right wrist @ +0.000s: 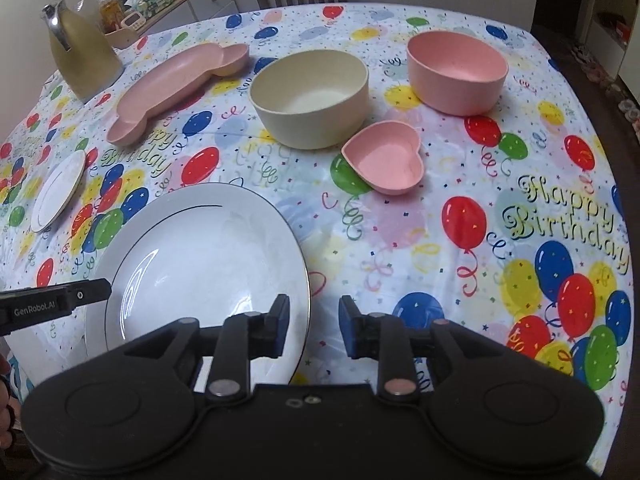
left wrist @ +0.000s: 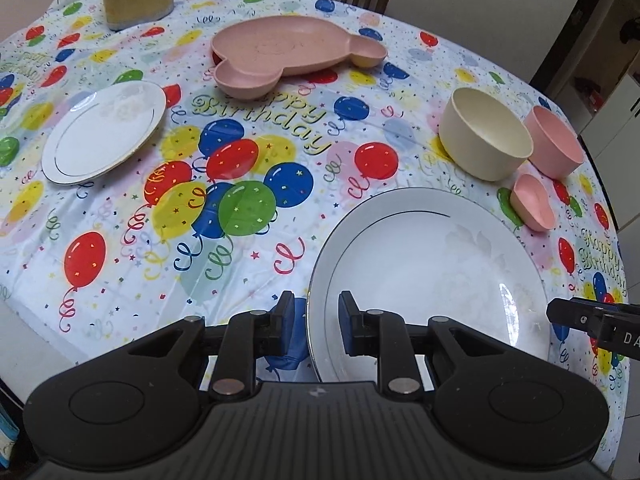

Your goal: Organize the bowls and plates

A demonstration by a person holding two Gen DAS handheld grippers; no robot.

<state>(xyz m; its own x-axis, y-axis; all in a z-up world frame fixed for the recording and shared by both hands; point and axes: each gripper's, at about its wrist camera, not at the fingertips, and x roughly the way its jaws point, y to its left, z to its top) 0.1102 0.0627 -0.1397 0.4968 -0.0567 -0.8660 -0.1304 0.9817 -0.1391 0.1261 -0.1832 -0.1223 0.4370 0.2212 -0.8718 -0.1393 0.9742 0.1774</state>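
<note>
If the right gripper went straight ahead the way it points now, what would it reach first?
Probably the pink heart-shaped bowl. The right gripper is open beside the large white plate, with only tablecloth straight ahead before that bowl; its height is unclear.

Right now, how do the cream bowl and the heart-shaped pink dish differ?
The cream bowl is round; the heart dish has a notch and a point. The cream bowl stands tall with deep walls, while the heart dish is low and shallow. The cream bowl looks clearly larger than the heart dish. Both sit upright and empty on the balloon tablecloth, close together but apart.
</note>
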